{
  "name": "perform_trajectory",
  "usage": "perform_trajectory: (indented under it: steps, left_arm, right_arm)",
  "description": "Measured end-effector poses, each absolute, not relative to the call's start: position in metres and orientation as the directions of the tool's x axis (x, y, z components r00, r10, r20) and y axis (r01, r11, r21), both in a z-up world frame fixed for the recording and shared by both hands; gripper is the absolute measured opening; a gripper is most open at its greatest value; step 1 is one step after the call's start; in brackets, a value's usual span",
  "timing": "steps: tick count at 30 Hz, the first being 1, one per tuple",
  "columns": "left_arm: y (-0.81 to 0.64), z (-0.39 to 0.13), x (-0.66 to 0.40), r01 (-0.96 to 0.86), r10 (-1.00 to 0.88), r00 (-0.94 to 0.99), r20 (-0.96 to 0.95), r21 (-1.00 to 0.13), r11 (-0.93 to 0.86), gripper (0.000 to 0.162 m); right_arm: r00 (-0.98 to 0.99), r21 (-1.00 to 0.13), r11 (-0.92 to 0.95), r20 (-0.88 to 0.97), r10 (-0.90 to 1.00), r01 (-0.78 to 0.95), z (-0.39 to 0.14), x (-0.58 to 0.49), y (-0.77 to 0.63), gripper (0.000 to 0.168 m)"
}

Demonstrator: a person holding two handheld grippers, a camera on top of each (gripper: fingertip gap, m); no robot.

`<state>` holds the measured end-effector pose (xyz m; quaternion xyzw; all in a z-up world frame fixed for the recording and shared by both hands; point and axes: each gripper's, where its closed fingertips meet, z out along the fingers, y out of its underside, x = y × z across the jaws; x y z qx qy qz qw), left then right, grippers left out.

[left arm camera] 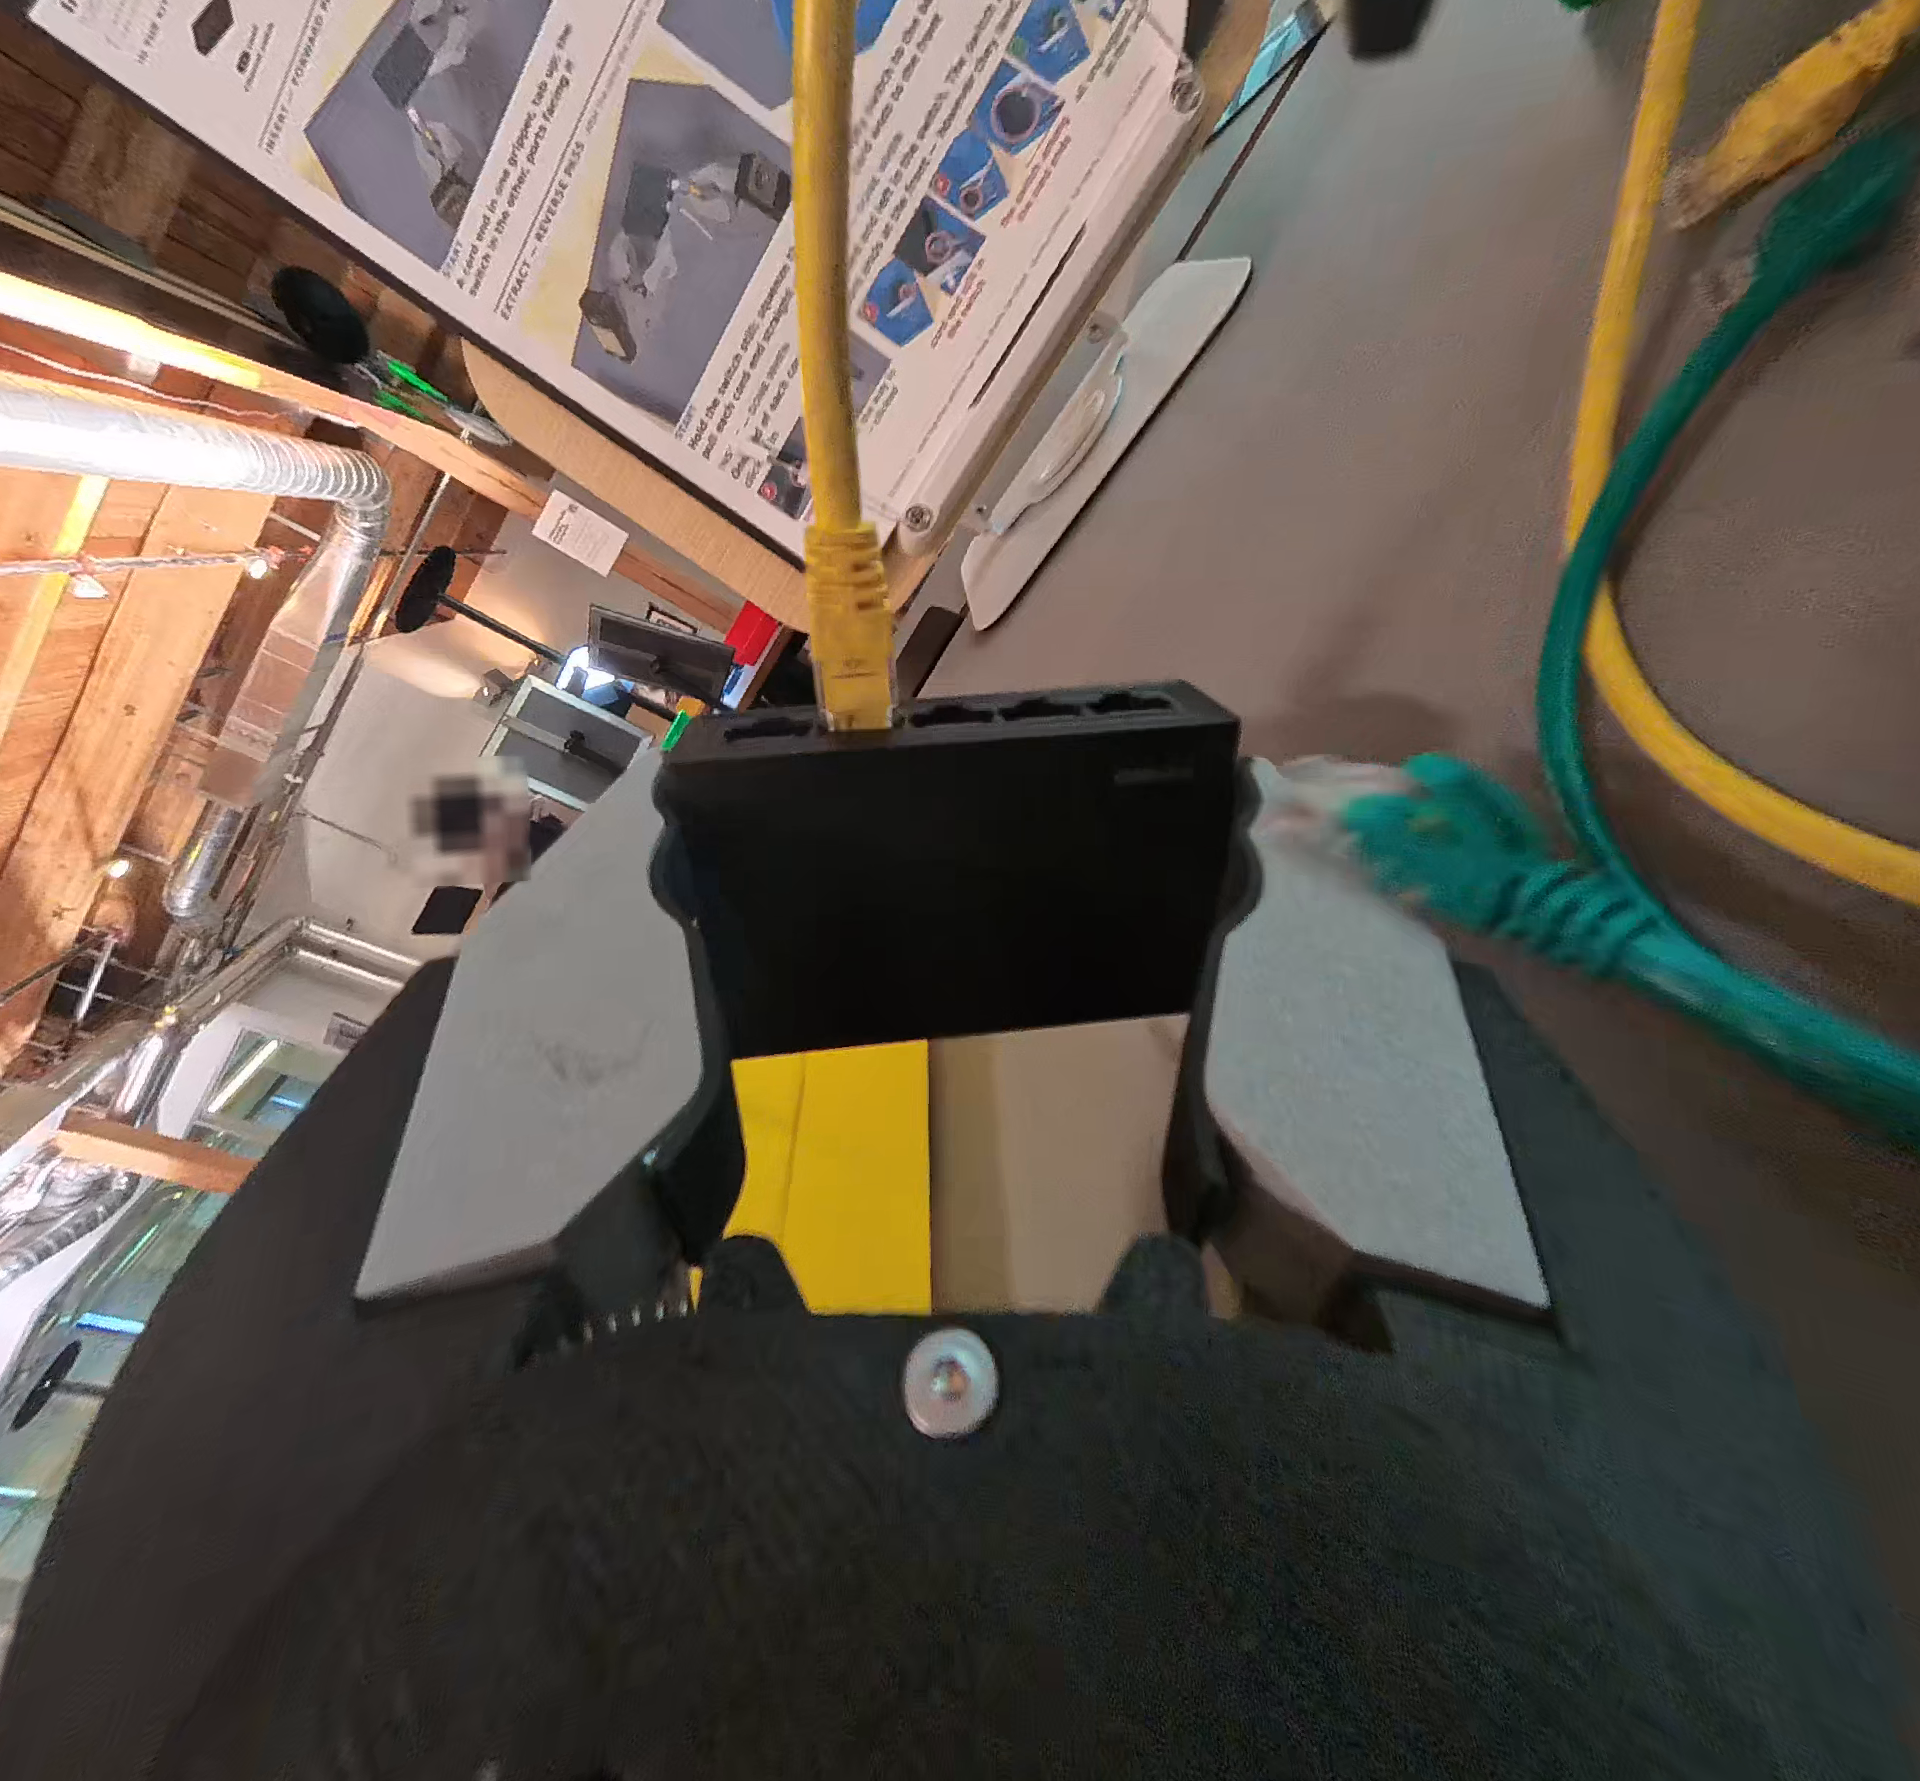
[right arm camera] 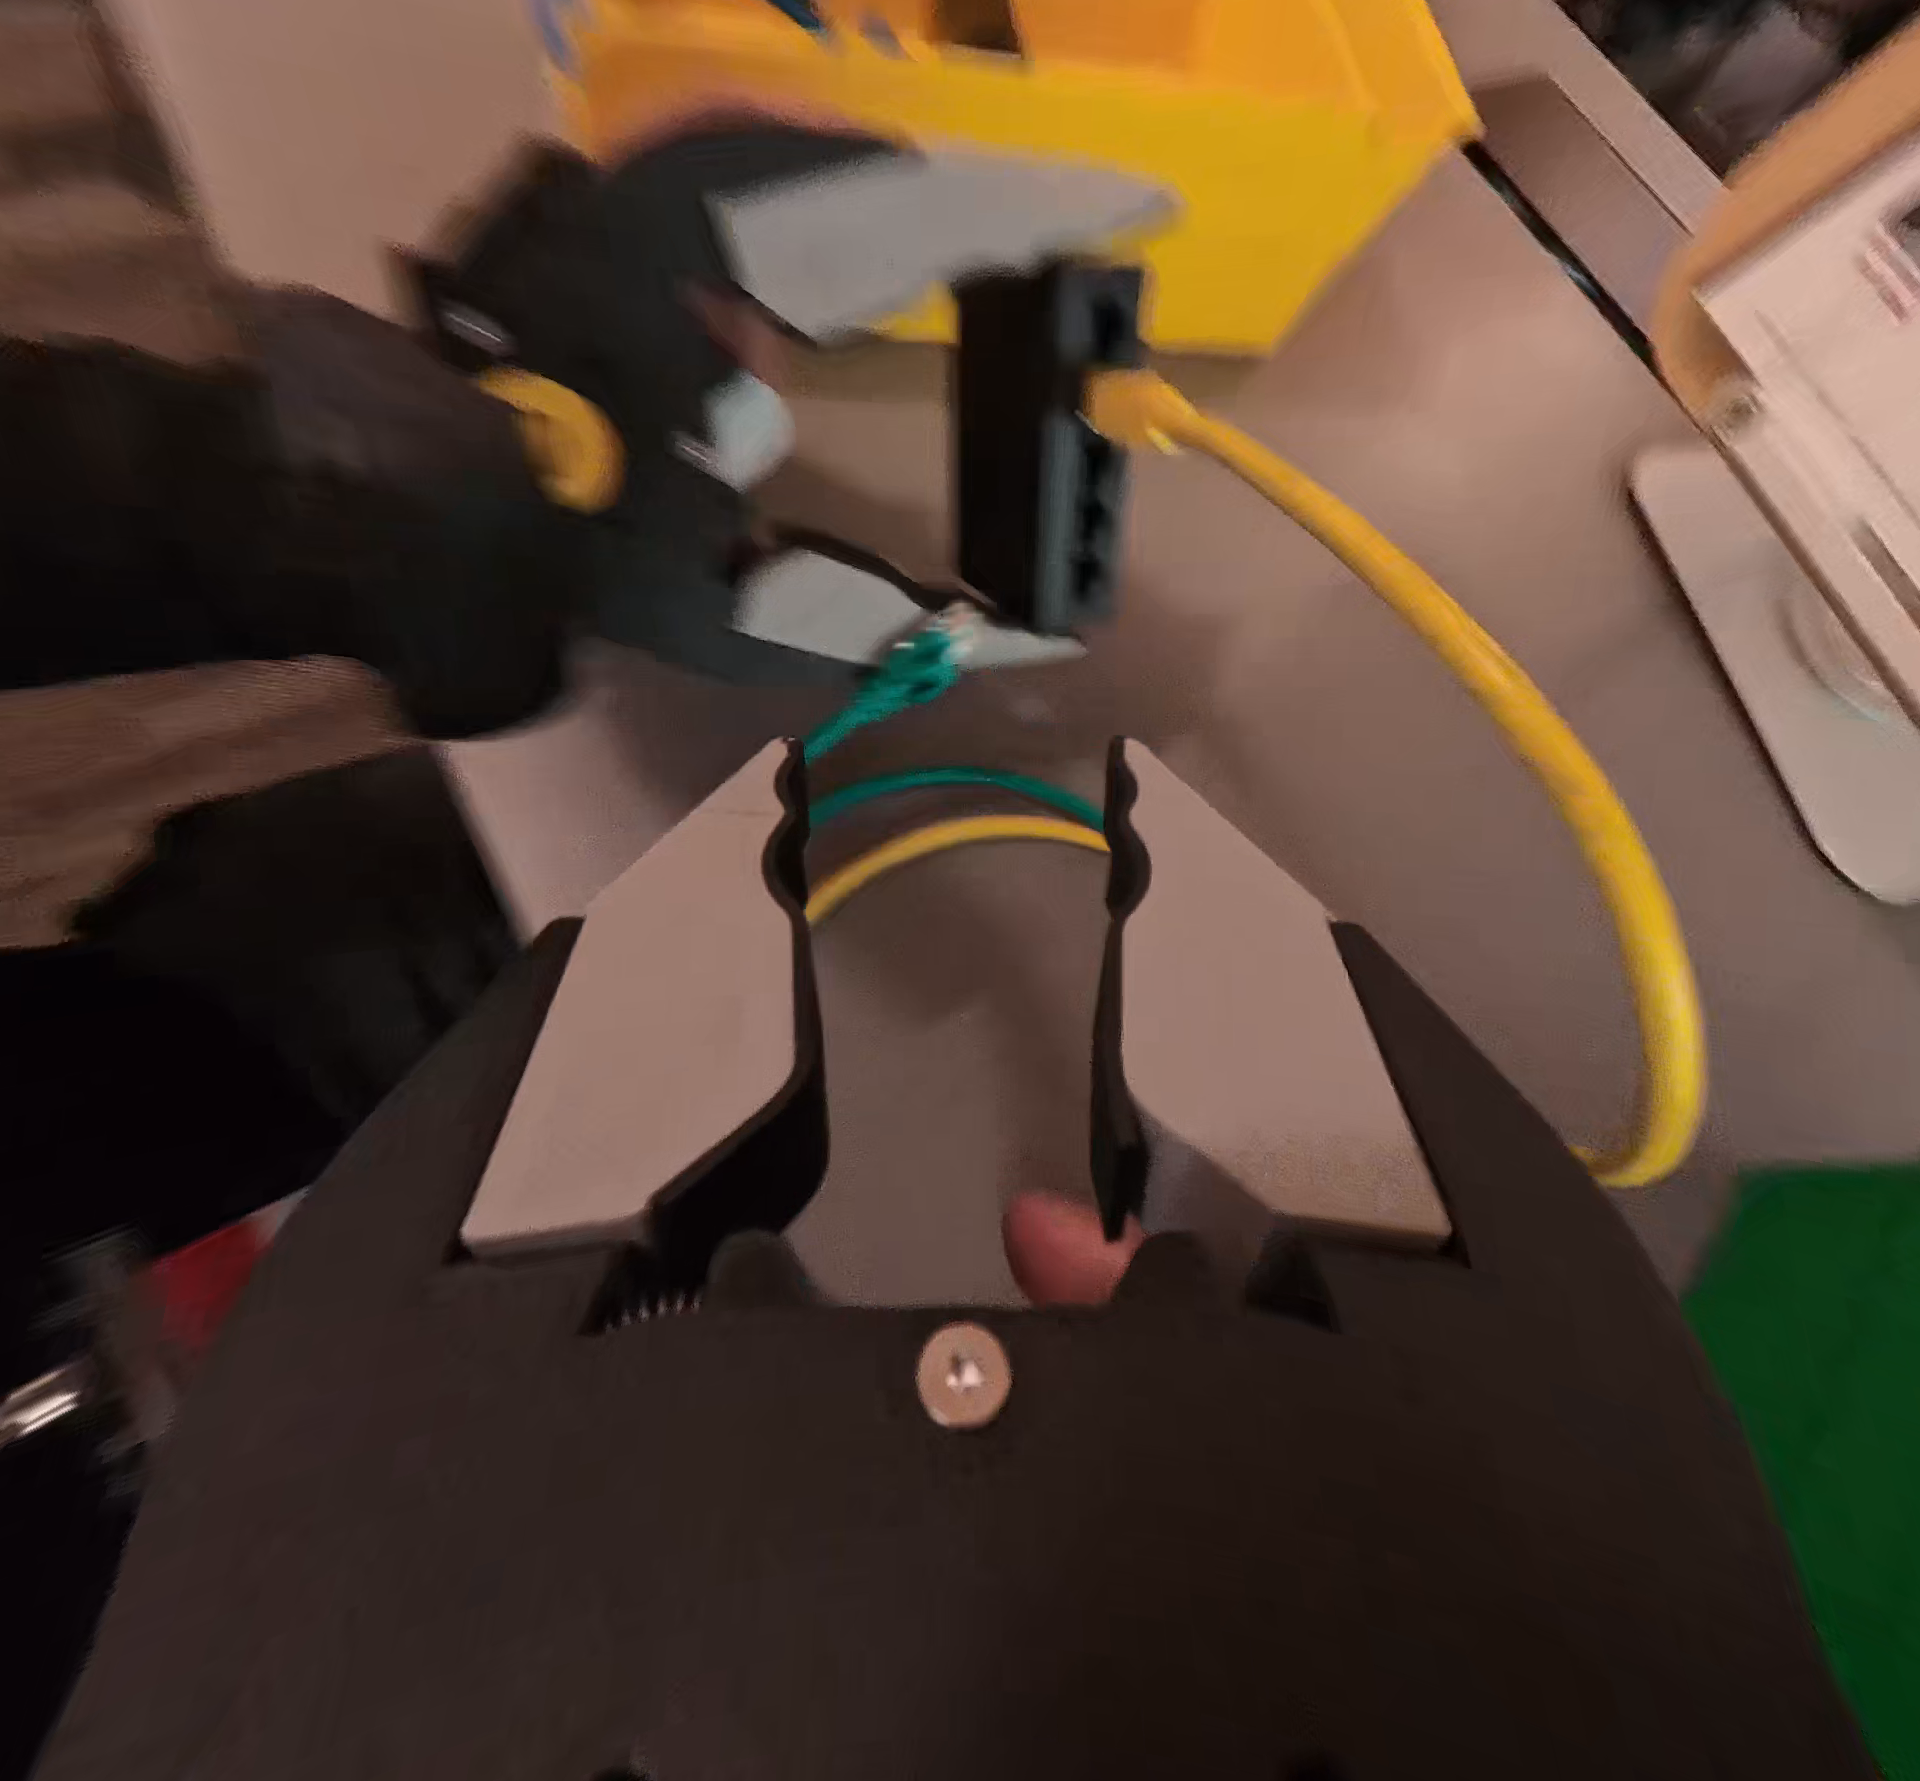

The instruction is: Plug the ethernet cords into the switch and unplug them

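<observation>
1. Your left gripper (left arm camera: 951, 858) is clamped on the black switch (left arm camera: 951, 879), one finger on each side of its body, holding it off the grey table (left arm camera: 1403, 505).
2. The left wrist view shows a yellow cord (left arm camera: 847, 609) seated in the second port from the left, the other ports unfilled, and the green cord (left arm camera: 1455, 848) with its plug loose just right of the switch.
3. Only the right wrist view shows your right gripper (right arm camera: 956, 796): its fingers are spread apart and hold nothing, with green and yellow cable crossing behind the gap.
4. That view also shows a yellow bin (right arm camera: 1143, 69) behind the switch.
</observation>
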<state>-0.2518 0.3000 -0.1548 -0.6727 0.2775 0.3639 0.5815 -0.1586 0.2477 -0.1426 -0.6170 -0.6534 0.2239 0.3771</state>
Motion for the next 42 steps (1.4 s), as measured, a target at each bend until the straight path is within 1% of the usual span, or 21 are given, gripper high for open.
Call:
perform_trajectory:
  steps: [1,2,3,5,7,11,15,16,18,21,23,24,26,28,30,32,34,37,39,40,42]
  left_arm:
    - [0.3,-0.157,-0.254,-0.792,0.049,0.584,-0.81,-0.582,-0.182,0.101]
    - [0.3,-0.158,-0.256,-0.788,0.05,0.588,-0.807,-0.585,-0.193,0.101]
    - [0.3,-0.158,-0.258,-0.785,0.054,0.589,-0.807,-0.586,-0.2,0.101]
    - [0.299,-0.156,-0.255,-0.79,0.06,0.586,-0.808,-0.586,-0.181,0.101]
    - [0.298,-0.154,-0.25,-0.799,0.058,0.579,-0.813,-0.58,-0.156,0.101]
    - [0.295,-0.148,-0.239,-0.823,0.062,0.556,-0.829,-0.56,-0.102,0.102]
    - [0.294,-0.15,-0.229,-0.836,0.03,0.545,-0.838,-0.546,-0.061,0.102]
    - [0.296,-0.154,-0.228,-0.842,0.016,0.535,-0.845,-0.535,-0.066,0.102]
    - [0.3,-0.161,-0.232,-0.848,0.006,0.521,-0.853,-0.519,-0.104,0.102]
    - [0.304,-0.168,-0.237,-0.817,-0.015,0.567,-0.823,-0.56,-0.138,0.101]
    - [0.304,-0.171,-0.242,-0.804,-0.007,0.58,-0.814,-0.572,-0.162,0.098]
    - [0.304,-0.171,-0.243,-0.811,0.005,0.569,-0.822,-0.562,-0.164,0.091]
    - [0.302,-0.168,-0.244,-0.849,0.047,0.504,-0.862,-0.505,-0.152,0.084]
    - [0.3,-0.164,-0.239,-0.903,0.091,0.397,-0.913,-0.407,-0.14,0.081]
    - [0.301,-0.163,-0.232,-0.94,0.113,0.296,-0.949,-0.31,-0.14,0.076]
    - [0.301,-0.16,-0.228,-0.965,0.142,0.201,-0.969,-0.221,-0.144,0.07]
    - [0.299,-0.153,-0.228,-0.978,0.197,0.112,-0.974,-0.144,-0.153,0.067]
    - [0.3,-0.143,-0.229,-0.984,0.278,-0.008,-0.961,-0.042,-0.173,0.056]
    - [0.301,-0.143,-0.222,-0.988,0.288,-0.035,-0.957,-0.01,-0.153,0.051]
    - [0.301,-0.142,-0.22,-0.989,0.296,-0.036,-0.955,-0.008,-0.146,0.043]
    - [0.298,-0.138,-0.22,-0.99,0.304,-0.013,-0.953,-0.031,-0.14,0.039]
  right_arm:
    - [0.09,-0.746,0.126,0.242,0.966,0.654,-0.154,-0.159,0.263,0.052]
    - [0.124,-0.743,0.096,0.236,0.964,0.663,-0.164,-0.158,0.274,0.048]
    - [0.143,-0.748,0.058,0.202,0.969,0.661,-0.172,-0.159,0.28,0.048]
    - [0.086,-0.807,0.041,0.113,0.99,0.59,-0.173,-0.171,0.268,0.053]
    - [0.03,-0.875,0.067,0.093,0.995,0.479,-0.164,-0.187,0.261,0.055]
    - [0.061,-0.912,0.052,0.084,0.995,0.407,-0.164,-0.207,0.277,0.052]
    - [0.008,-0.946,0.027,0.031,0.999,0.323,-0.165,-0.23,0.283,0.064]
    - [-0.044,-0.945,0.002,-0.013,0.999,0.326,-0.168,-0.234,0.278,0.062]
    - [-0.145,-0.938,-0.031,-0.086,0.986,0.344,-0.174,-0.238,0.268,0.027]
    - [-0.144,-0.935,-0.028,-0.084,0.986,0.355,-0.179,-0.241,0.273,0.026]
    - [-0.092,-0.929,-0.081,-0.122,0.988,0.361,-0.179,-0.241,0.284,0.025]
    - [-0.064,-0.928,-0.126,-0.158,0.985,0.351,-0.178,-0.241,0.291,0.025]
    - [-0.05,-0.907,-0.275,-0.306,0.951,0.319,-0.174,-0.238,0.301,0.026]
    - [-0.102,-0.856,-0.426,-0.471,0.876,0.294,-0.167,-0.233,0.301,0.023]
    - [-0.166,-0.809,-0.503,-0.565,0.808,0.304,-0.161,-0.229,0.296,0.024]
    - [-0.194,-0.767,-0.546,-0.625,0.756,0.337,-0.155,-0.225,0.295,0.024]
    - [-0.199,-0.697,-0.599,-0.701,0.685,0.395,-0.151,-0.221,0.297,0.023]
    - [-0.225,-0.601,-0.625,-0.786,0.577,0.498,-0.146,-0.213,0.286,0.024]
    - [-0.242,-0.568,-0.606,-0.809,0.536,0.556,-0.145,-0.211,0.27,0.024]
    - [-0.23,-0.572,-0.59,-0.8,0.554,0.57,-0.148,-0.213,0.266,0.024]
    - [-0.237,-0.601,-0.571,-0.776,0.585,0.559,-0.146,-0.213,0.264,0.025]
